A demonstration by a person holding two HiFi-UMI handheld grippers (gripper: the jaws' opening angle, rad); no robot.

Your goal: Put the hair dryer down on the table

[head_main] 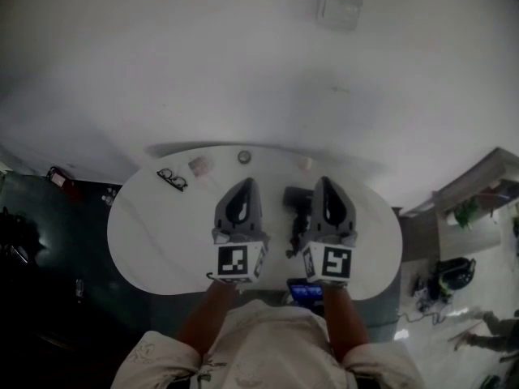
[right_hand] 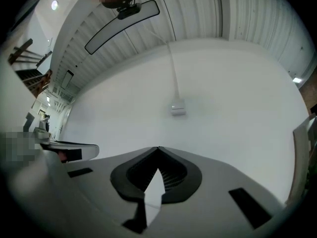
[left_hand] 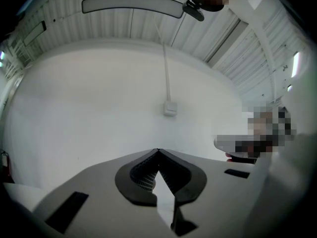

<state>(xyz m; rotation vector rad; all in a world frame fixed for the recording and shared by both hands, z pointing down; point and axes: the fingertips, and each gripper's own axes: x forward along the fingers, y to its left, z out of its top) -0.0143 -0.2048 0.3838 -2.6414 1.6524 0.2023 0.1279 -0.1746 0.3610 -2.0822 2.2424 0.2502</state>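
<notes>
White oval surface carries glasses at its left. Over it the left tool hangs with jaws pressed together, empty. The black hair dryer lies on the surface just beside the right tool, which is likewise closed on nothing.

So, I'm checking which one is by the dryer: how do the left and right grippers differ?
The right gripper sits close beside the hair dryer, which lies on the table. The left gripper stands apart from it, on its other side. The left gripper is nearer the glasses, the right gripper farther from them. Shared: both have their jaws shut on nothing, and both point toward the wall.
</notes>
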